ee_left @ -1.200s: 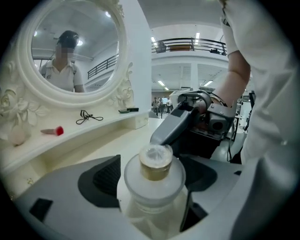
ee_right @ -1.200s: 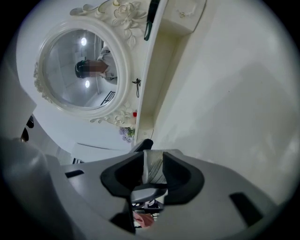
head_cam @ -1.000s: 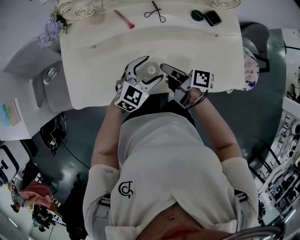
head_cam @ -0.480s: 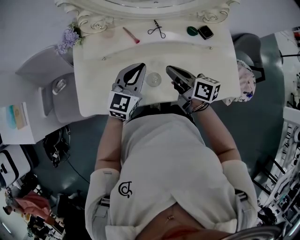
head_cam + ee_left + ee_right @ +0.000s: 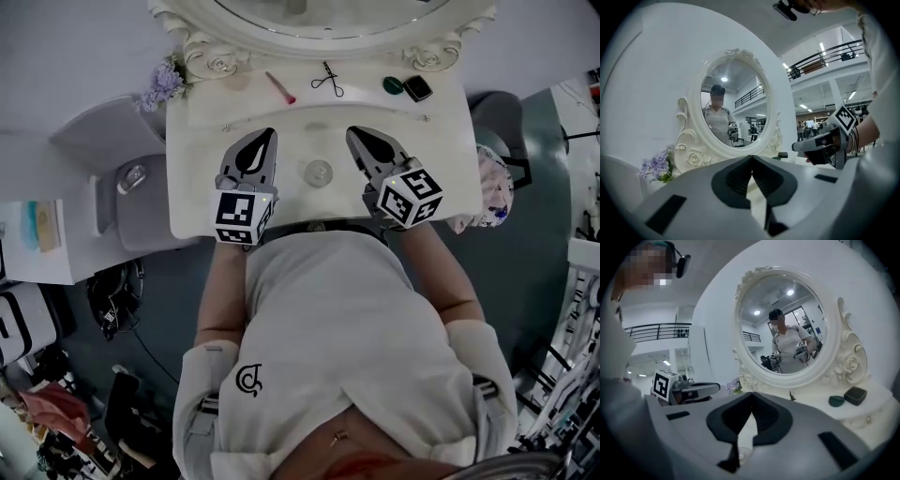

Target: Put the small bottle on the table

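Observation:
The small clear bottle stands on the cream vanity table, in the gap between my two grippers and touched by neither. My left gripper lies to its left, pointing toward the mirror, jaws shut and empty. My right gripper lies to its right, also shut with nothing held. In the left gripper view the shut left gripper faces the mirror, with the right gripper off to the side. In the right gripper view the bottle shows low under the shut right gripper.
An oval mirror in a carved frame stands at the table's back. Before it lie a pink brush, a metal eyelash curler, a green item and a black compact. Purple flowers sit at the back left corner. A grey chair stands left.
The left gripper's jaws, open around the bottle a second ago, have shut and pulled off to the left. The right gripper moved away to the right. The bottle stays on the table.

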